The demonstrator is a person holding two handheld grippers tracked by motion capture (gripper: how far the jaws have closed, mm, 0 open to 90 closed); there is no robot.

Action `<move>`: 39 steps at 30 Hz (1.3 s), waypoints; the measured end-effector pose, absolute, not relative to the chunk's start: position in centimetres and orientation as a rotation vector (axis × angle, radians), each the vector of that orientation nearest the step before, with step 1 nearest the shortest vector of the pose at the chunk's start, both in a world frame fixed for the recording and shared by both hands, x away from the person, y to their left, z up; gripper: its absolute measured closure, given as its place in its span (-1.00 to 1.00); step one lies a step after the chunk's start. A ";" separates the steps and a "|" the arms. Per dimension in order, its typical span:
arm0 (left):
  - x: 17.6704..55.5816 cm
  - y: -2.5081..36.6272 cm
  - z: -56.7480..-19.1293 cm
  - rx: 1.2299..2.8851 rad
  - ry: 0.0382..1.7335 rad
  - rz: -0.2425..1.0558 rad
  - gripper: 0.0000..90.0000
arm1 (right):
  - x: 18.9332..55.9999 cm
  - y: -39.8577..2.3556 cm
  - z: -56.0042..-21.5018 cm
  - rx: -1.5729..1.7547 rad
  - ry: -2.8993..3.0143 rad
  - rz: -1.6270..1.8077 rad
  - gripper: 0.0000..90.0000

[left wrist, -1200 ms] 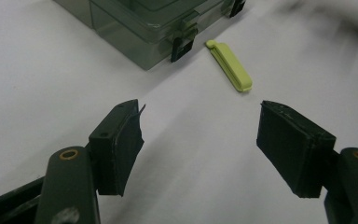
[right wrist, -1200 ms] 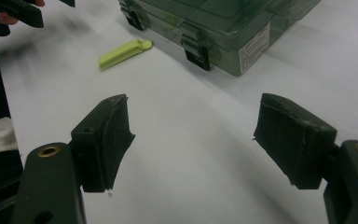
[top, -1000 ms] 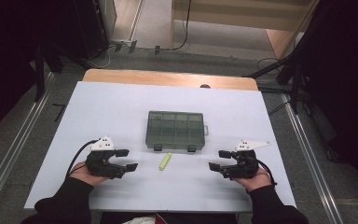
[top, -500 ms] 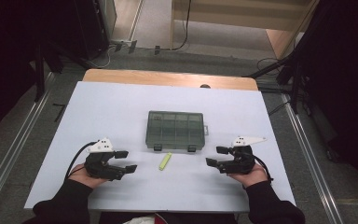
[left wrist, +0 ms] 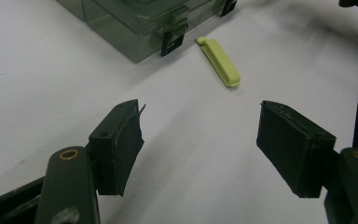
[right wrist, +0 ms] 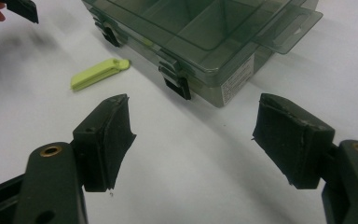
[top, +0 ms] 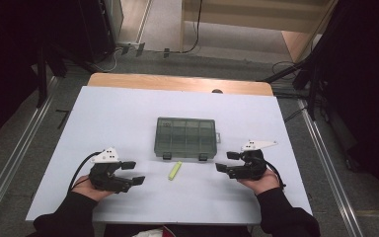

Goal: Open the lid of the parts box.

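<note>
A smoky clear compartment box (top: pixel 185 138) with two black latches lies closed in the middle of the white table (top: pixel 128 113). Just in front of it lies a small lime-green clip (top: pixel 175 171). My left gripper (top: pixel 132 173) rests low at the front left, open and empty, its jaws pointing toward the green clip (left wrist: pixel 219 62) and the box (left wrist: pixel 140 18). My right gripper (top: pixel 224 161) sits at the front right, open and empty, facing the box (right wrist: pixel 200 37) with the clip (right wrist: pixel 98 73) off to its left.
A wooden strip (top: pixel 177 83) runs along the table's far edge. Metal rails (top: pixel 325 163) flank both sides on the floor. Cables (top: pixel 103 61) lie on the floor beyond the table. Bare table surface surrounds the box.
My right gripper has moved slightly left and forward toward the box. The left gripper has barely shifted. The box and clip have not moved.
</note>
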State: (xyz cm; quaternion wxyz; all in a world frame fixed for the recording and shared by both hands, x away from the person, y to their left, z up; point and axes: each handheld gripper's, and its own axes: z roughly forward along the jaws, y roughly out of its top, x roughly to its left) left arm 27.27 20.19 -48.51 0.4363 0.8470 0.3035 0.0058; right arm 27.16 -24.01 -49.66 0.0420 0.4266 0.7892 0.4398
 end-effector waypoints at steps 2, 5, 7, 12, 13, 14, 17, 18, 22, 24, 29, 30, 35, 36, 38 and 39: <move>27.3 20.2 -48.5 2.108 0.756 0.018 -0.33 | 27.2 -23.9 -49.7 1.308 2.422 1.349 -0.39; 27.3 20.1 -48.6 2.110 0.754 0.020 -0.33 | 27.5 -23.6 -49.7 1.289 2.438 1.338 -0.36; 27.3 20.0 -48.6 2.111 0.753 0.021 -0.33 | 27.5 -23.6 -49.7 1.289 2.437 1.341 -0.35; 27.2 20.1 -48.4 2.104 0.748 0.033 -0.33 | 27.8 -23.3 -49.8 1.301 2.450 1.329 -0.13; 27.2 20.1 -48.4 2.104 0.748 0.033 -0.33 | 27.8 -23.3 -49.8 1.301 2.450 1.329 -0.13; 27.2 20.1 -48.5 2.103 0.749 0.033 -0.33 | 27.9 -23.3 -49.9 1.302 2.450 1.324 -0.11; 27.2 20.0 -48.5 2.108 0.747 0.034 -0.33 | 28.1 -23.1 -49.9 1.319 2.453 1.314 0.06; 27.2 20.0 -48.5 2.108 0.745 0.035 -0.33 | 28.1 -23.1 -49.9 1.325 2.454 1.314 0.14; 27.2 20.1 -48.5 2.109 0.746 0.037 -0.33 | 28.2 -23.3 -50.0 1.332 2.472 1.292 0.49; 27.2 20.0 -48.5 2.107 0.748 0.035 -0.33 | 28.2 -23.3 -49.9 1.336 2.478 1.267 0.79; 27.2 20.0 -48.5 2.113 0.743 0.036 -0.33 | 28.6 -23.4 -49.8 1.332 2.494 1.244 1.00; 27.2 20.0 -48.5 2.114 0.743 0.035 -0.33 | 29.0 -23.4 -49.8 1.350 2.505 1.216 1.00; 27.2 20.0 -48.5 2.118 0.743 0.036 -0.33 | 29.4 -23.2 -50.0 1.343 2.511 1.186 1.00; 27.2 20.0 -48.5 2.119 0.744 0.036 -0.33 | 29.4 -23.2 -50.0 1.343 2.512 1.182 1.00; 27.2 20.0 -48.5 2.118 0.745 0.033 -0.33 | 29.6 -23.2 -50.1 1.345 2.506 1.182 0.98; 27.2 20.0 -48.5 2.118 0.744 0.031 -0.33 | 29.6 -23.2 -50.1 1.357 2.505 1.191 0.98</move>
